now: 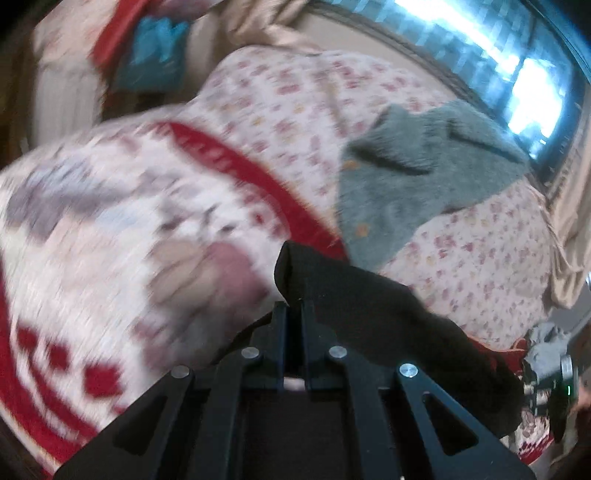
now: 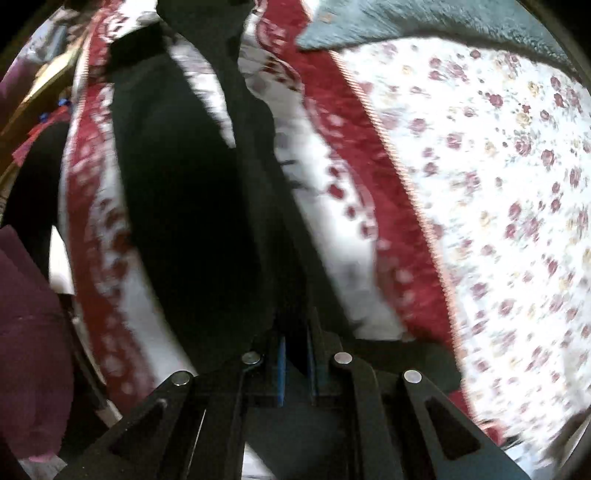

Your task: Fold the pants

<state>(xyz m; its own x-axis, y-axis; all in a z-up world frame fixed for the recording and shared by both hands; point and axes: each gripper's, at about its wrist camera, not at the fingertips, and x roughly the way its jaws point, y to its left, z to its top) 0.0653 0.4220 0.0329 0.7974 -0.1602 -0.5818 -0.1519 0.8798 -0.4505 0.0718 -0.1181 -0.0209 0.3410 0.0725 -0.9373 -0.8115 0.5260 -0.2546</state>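
Note:
The pants (image 1: 369, 299) are black cloth. In the left wrist view my left gripper (image 1: 294, 308) is shut on an edge of them, and the cloth drapes from the fingertips down to the right, above the bed. In the right wrist view my right gripper (image 2: 295, 325) is shut on another part of the pants (image 2: 192, 206), which hang away from it as a long dark strip over the blanket. Both views are blurred by motion. The other gripper (image 1: 550, 373) shows at the right edge of the left wrist view.
A red and white patterned blanket (image 1: 110, 240) and a floral sheet (image 1: 295, 107) cover the bed. A grey-green fluffy garment (image 1: 417, 177) lies on the sheet; it also shows in the right wrist view (image 2: 424, 22). A bright window (image 1: 524, 81) is behind. A maroon sleeve (image 2: 29, 325) is at left.

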